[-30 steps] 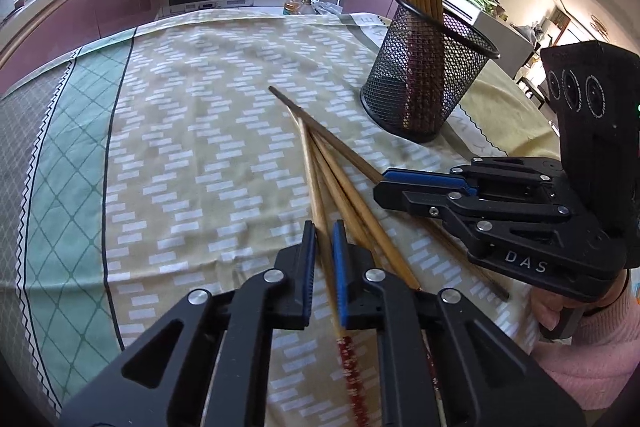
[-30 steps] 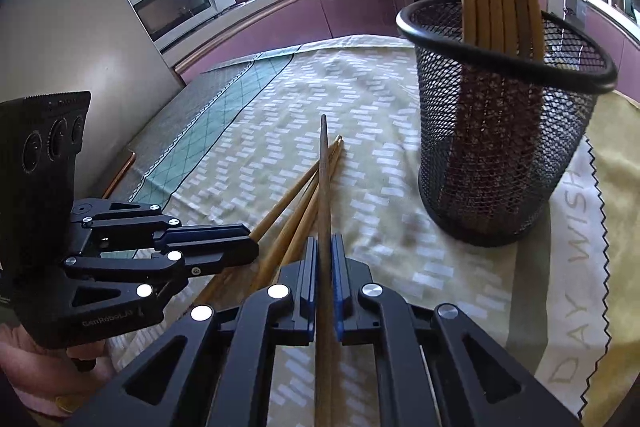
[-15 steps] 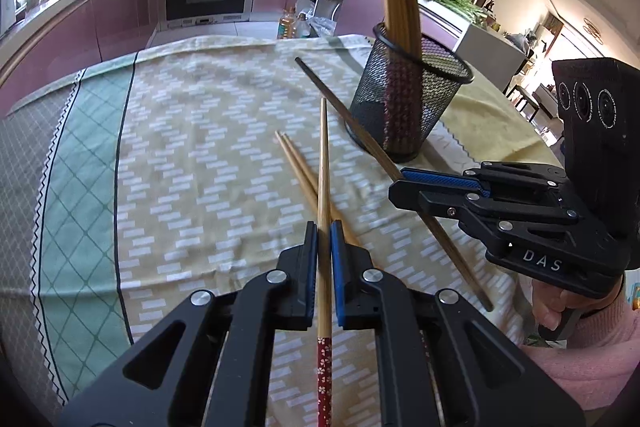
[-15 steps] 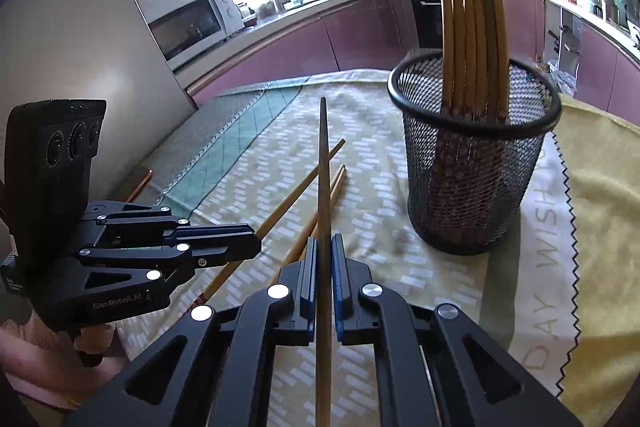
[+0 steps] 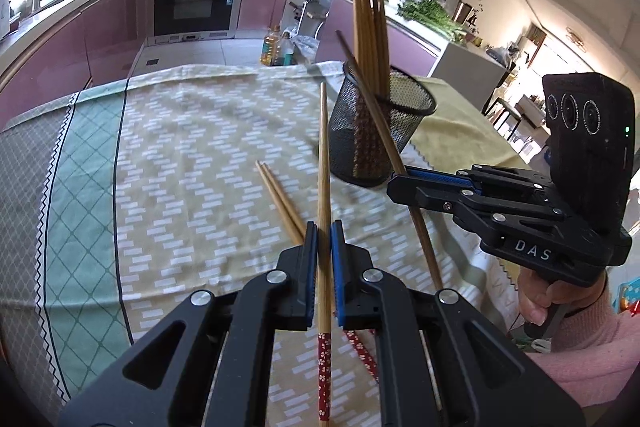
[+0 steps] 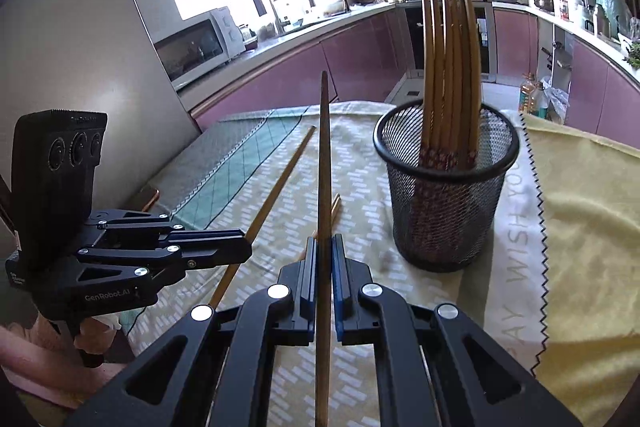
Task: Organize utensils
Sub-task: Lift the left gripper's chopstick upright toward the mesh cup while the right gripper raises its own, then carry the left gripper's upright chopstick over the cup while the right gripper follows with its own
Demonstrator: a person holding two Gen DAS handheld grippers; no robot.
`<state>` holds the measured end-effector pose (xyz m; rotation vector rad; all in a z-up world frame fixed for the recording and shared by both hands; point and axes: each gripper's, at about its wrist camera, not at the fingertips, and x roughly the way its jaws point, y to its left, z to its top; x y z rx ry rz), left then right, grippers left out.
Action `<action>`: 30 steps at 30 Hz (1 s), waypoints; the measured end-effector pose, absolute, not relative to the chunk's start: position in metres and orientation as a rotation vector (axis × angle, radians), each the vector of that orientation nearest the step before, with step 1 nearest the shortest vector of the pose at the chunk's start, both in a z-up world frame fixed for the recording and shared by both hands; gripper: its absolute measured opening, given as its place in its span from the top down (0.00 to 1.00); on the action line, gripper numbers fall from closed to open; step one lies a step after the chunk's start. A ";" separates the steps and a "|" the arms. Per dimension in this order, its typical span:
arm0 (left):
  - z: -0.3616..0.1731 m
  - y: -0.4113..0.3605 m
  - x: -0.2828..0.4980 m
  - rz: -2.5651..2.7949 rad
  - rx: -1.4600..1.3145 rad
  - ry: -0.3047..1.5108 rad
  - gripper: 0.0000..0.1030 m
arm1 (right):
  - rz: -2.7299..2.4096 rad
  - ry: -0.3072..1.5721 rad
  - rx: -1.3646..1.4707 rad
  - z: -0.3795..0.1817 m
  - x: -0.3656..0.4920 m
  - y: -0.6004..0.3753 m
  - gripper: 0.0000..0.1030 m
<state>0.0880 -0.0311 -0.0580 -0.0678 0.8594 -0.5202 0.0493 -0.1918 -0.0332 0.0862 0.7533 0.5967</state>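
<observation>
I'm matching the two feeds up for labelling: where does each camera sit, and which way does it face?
Left wrist: on the left gripper, facing the oven wall; right gripper and hand at right.
Right wrist: on the right gripper, facing window and microwave; left gripper at left.
Shared: mesh cup, two loose chopsticks.

"das" on the right claw [image 5: 400,183], "genrobot.ai" on the left claw [image 6: 236,247].
</observation>
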 end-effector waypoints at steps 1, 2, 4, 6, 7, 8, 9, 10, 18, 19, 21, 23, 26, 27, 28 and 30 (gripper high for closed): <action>-0.056 -0.031 0.087 -0.527 -0.071 0.855 0.93 | 0.595 0.748 0.086 -0.032 0.049 -0.193 0.94; -0.054 -0.032 0.087 -0.530 -0.072 0.853 0.93 | 0.594 0.743 0.086 -0.031 0.049 -0.193 0.94; -0.051 -0.033 0.086 -0.535 -0.070 0.845 0.93 | 0.591 0.733 0.087 -0.029 0.048 -0.195 0.94; -0.049 -0.034 0.087 -0.540 -0.069 0.839 0.93 | 0.590 0.725 0.088 -0.027 0.047 -0.196 0.94; -0.047 -0.034 0.086 -0.544 -0.069 0.836 0.93 | 0.590 0.721 0.089 -0.027 0.046 -0.198 0.94; -0.046 -0.035 0.086 -0.547 -0.069 0.832 0.93 | 0.589 0.718 0.090 -0.026 0.046 -0.199 0.94; -0.045 -0.035 0.087 -0.548 -0.068 0.829 0.93 | 0.588 0.714 0.090 -0.025 0.045 -0.199 0.94; -0.043 -0.036 0.087 -0.551 -0.068 0.825 0.93 | 0.586 0.710 0.091 -0.026 0.044 -0.202 0.94; -0.034 -0.042 0.085 -0.575 -0.068 0.799 0.93 | 0.574 0.683 0.097 -0.018 0.043 -0.210 0.94; -0.032 -0.043 0.085 -0.577 -0.067 0.796 0.93 | 0.573 0.681 0.097 -0.018 0.043 -0.210 0.94; -0.031 -0.044 0.085 -0.585 -0.071 0.793 0.93 | 0.568 0.672 0.101 -0.016 0.042 -0.213 0.94; -0.029 -0.044 0.086 -0.590 -0.072 0.788 0.93 | 0.565 0.668 0.102 -0.014 0.043 -0.215 0.94; -0.027 -0.045 0.087 -0.594 -0.068 0.780 0.93 | 0.562 0.661 0.104 -0.013 0.042 -0.218 0.94; -0.026 -0.046 0.087 -0.596 -0.068 0.777 0.93 | 0.561 0.659 0.105 -0.012 0.042 -0.219 0.94; -0.025 -0.047 0.087 -0.598 -0.069 0.775 0.93 | 0.559 0.656 0.106 -0.011 0.043 -0.220 0.94; -0.024 -0.048 0.088 -0.600 -0.068 0.771 0.93 | 0.557 0.653 0.107 -0.011 0.043 -0.221 0.94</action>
